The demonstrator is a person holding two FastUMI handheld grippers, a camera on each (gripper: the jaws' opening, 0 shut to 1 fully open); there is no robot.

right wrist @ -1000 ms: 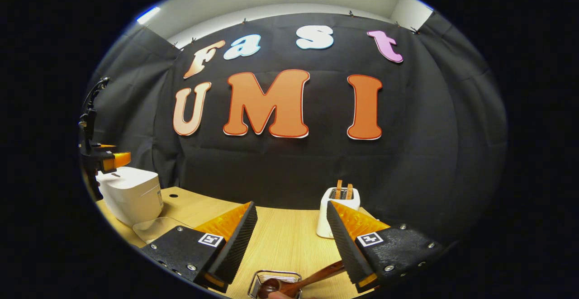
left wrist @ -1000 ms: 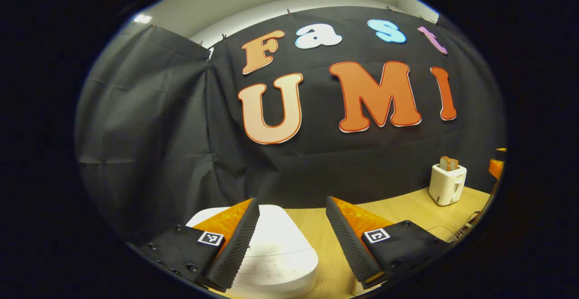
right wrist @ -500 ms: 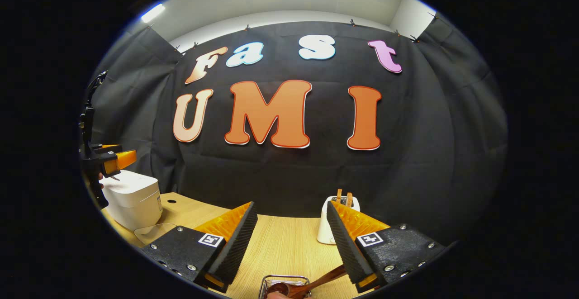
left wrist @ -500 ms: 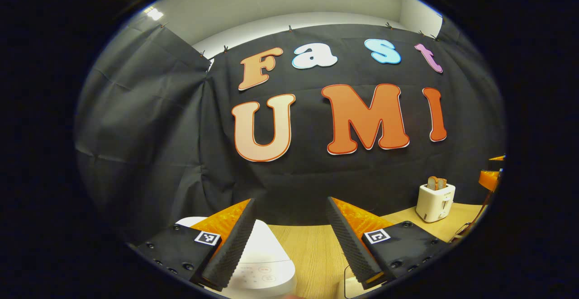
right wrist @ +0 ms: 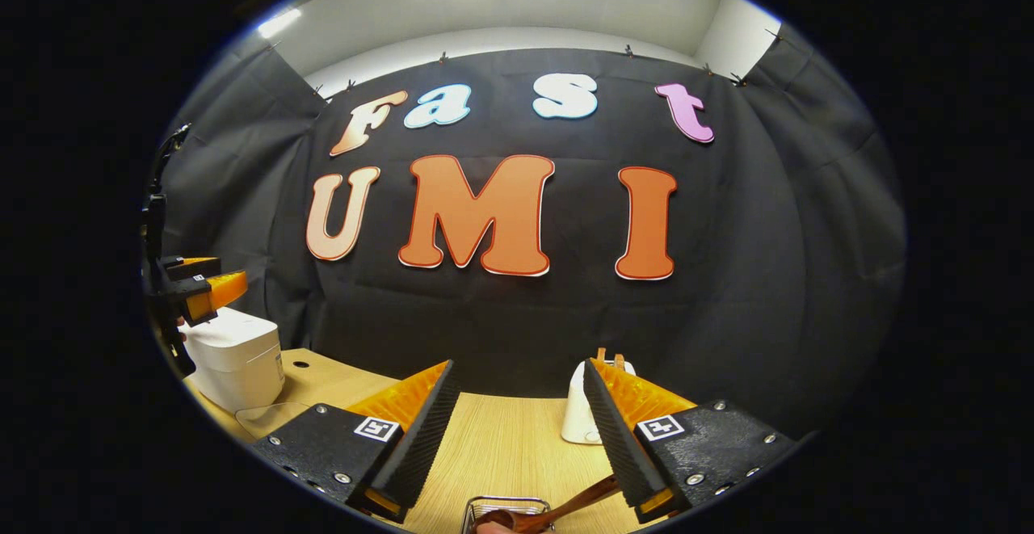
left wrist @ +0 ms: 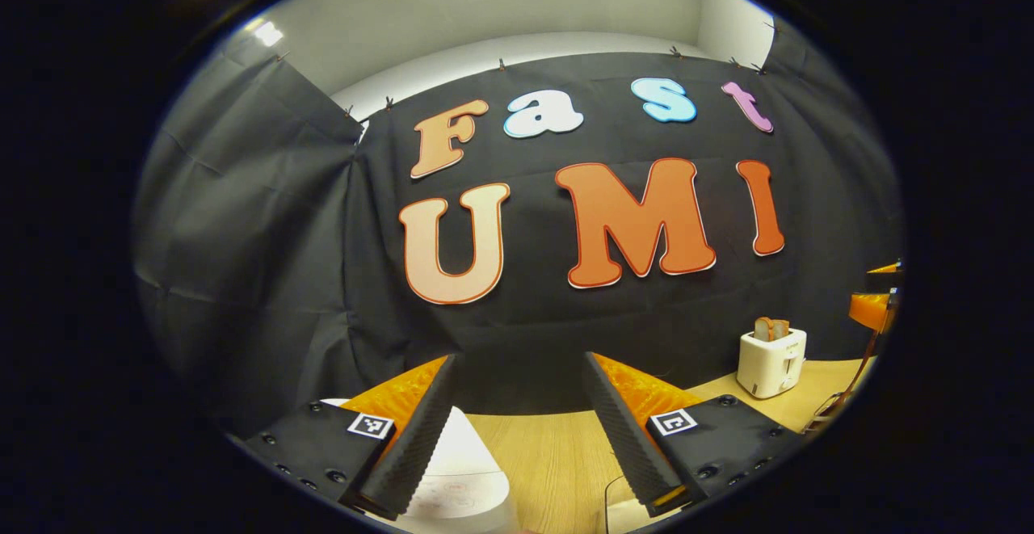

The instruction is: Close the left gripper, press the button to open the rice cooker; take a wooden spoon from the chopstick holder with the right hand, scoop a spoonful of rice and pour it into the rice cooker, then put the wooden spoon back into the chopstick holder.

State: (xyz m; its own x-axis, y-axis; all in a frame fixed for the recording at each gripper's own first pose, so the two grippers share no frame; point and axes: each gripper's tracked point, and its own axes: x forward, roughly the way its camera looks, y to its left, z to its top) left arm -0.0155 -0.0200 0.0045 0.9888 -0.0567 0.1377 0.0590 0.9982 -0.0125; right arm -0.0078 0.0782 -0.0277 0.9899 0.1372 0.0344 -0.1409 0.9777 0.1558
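The white rice cooker (left wrist: 460, 477) sits low in the left gripper view with its lid down, just under my left gripper (left wrist: 517, 429), which is open and holds nothing. In the right gripper view the same rice cooker (right wrist: 234, 360) stands at the far left on the wooden table (right wrist: 493, 445), and the left gripper (right wrist: 198, 288) hovers above it. My right gripper (right wrist: 517, 429) is open and held above the wire chopstick holder (right wrist: 505, 510). A wooden spoon (right wrist: 557, 511) leans out of that holder, below the right finger.
A white toaster (left wrist: 771, 360) with bread slices stands at the back right of the table; in the right gripper view the toaster (right wrist: 582, 413) is partly behind the right finger. A clear container (right wrist: 271, 417) lies in front of the rice cooker.
Both views have tilted upward, so the table and the rice cooker sit lower in them. The left gripper has drifted slightly over the rice cooker. Both grippers stay open.
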